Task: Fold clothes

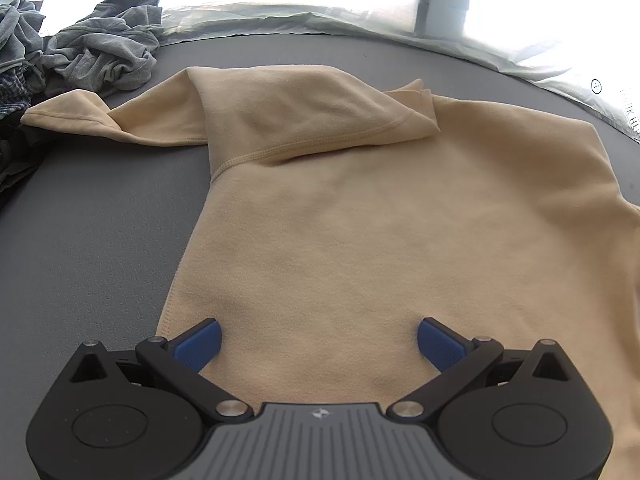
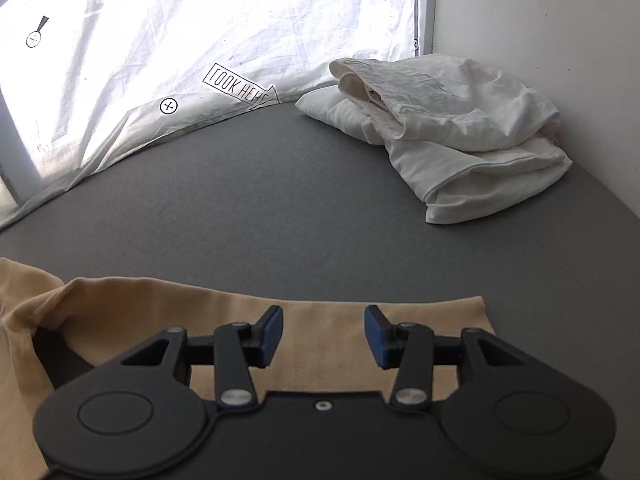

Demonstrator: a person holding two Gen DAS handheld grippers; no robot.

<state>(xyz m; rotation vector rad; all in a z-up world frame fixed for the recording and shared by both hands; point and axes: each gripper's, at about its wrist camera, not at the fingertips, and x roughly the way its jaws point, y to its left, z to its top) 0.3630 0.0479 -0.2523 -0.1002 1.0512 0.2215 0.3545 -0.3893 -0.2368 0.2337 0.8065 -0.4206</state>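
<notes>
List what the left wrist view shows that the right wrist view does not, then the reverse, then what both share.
Only the left wrist view: the crumpled grey clothes at far left, the folded-over sleeve, and the left gripper, open over the fabric.

Only the right wrist view: the white garments by the wall, the printed sheet, and the right gripper, open.

Both: the beige sweatshirt on the grey surface.

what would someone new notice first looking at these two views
The big tan sweatshirt spread across the grey surface, one sleeve folded over its top, fills the left wrist view, with the open left gripper over its near part. Crumpled grey clothes sit at the far left; in the right wrist view, white garments lie piled in the far right corner.
</notes>
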